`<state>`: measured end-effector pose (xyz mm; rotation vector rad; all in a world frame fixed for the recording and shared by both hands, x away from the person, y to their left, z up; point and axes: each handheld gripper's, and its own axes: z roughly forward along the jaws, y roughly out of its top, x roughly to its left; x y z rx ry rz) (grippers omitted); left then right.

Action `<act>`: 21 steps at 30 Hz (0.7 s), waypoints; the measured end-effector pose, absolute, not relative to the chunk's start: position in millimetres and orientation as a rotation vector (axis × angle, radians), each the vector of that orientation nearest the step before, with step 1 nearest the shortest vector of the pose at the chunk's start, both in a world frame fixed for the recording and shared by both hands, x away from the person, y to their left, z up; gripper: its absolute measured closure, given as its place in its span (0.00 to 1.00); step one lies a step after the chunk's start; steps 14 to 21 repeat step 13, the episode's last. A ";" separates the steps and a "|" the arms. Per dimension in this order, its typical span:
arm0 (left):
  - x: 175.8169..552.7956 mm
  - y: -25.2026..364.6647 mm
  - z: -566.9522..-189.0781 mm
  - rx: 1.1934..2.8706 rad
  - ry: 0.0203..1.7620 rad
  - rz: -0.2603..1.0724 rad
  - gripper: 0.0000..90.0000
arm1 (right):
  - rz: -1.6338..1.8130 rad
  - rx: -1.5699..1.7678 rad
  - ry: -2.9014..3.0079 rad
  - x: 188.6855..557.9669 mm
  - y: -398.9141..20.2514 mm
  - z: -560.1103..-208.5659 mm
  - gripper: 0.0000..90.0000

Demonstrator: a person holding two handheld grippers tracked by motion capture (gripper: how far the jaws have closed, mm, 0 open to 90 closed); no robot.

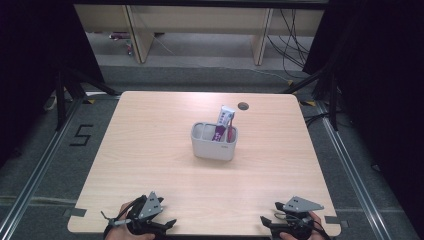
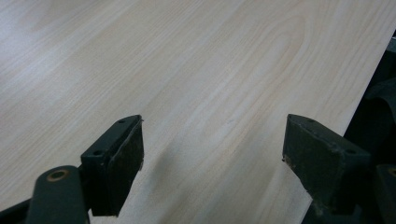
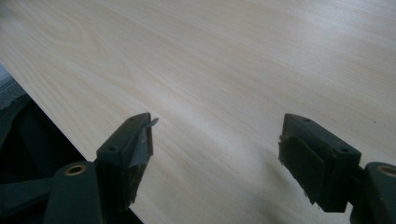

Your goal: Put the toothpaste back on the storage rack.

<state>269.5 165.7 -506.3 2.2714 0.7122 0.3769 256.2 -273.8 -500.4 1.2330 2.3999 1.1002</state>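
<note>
Currently we hold our left hand-held gripper (image 1: 167, 223) and right hand-held gripper (image 1: 266, 220) agape at the counter's (image 1: 150, 150) near corners; mid-counter, the grey organizer (image 1: 213, 141) holds an upright toothpaste tube (image 1: 223, 122), leaning slightly right.

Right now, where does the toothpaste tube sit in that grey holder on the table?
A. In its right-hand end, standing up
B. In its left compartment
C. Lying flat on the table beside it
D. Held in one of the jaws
A: in the high view the toothpaste tube stands up out of the right end of the grey holder, while both left compartments look empty.
</note>
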 end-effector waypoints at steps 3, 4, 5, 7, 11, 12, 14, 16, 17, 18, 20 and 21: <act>270.6 166.5 -505.8 2.259 0.711 0.372 0.22 | 1.096 1.211 2.397 256.4 -274.0 -499.8 0.30; 271.5 167.8 -505.4 2.274 0.707 0.390 0.22 | 1.094 1.212 2.398 256.4 -274.1 -499.9 0.29; 270.7 167.8 -505.3 2.271 0.722 0.386 0.22 | 1.106 1.219 2.404 256.4 -273.5 -500.4 0.29; 270.9 168.0 -505.3 2.265 0.716 0.383 0.22 | 1.108 1.220 2.405 256.3 -273.4 -500.3 0.29; 271.1 168.3 -504.8 2.256 0.718 0.382 0.22 | 1.091 1.211 2.400 256.4 -274.0 -500.1 0.29; 271.0 168.3 -504.8 2.254 0.720 0.386 0.22 | 1.097 1.208 2.397 256.8 -273.8 -500.6 0.29; 271.3 168.3 -505.0 2.248 0.718 0.385 0.22 | 1.092 1.210 2.399 256.7 -273.8 -500.3 0.29; 271.3 168.3 -505.0 2.248 0.718 0.385 0.22 | 1.092 1.210 2.399 256.7 -273.8 -500.3 0.29; 271.3 168.3 -505.0 2.248 0.718 0.385 0.22 | 1.092 1.210 2.399 256.7 -273.8 -500.3 0.29; 271.3 168.3 -505.0 2.248 0.718 0.385 0.22 | 1.092 1.210 2.399 256.7 -273.8 -500.3 0.29; 271.3 168.3 -505.0 2.248 0.718 0.385 0.22 | 1.092 1.210 2.399 256.7 -273.8 -500.3 0.29; 271.3 168.3 -505.0 2.248 0.718 0.385 0.22 | 1.092 1.210 2.399 256.7 -273.8 -500.3 0.29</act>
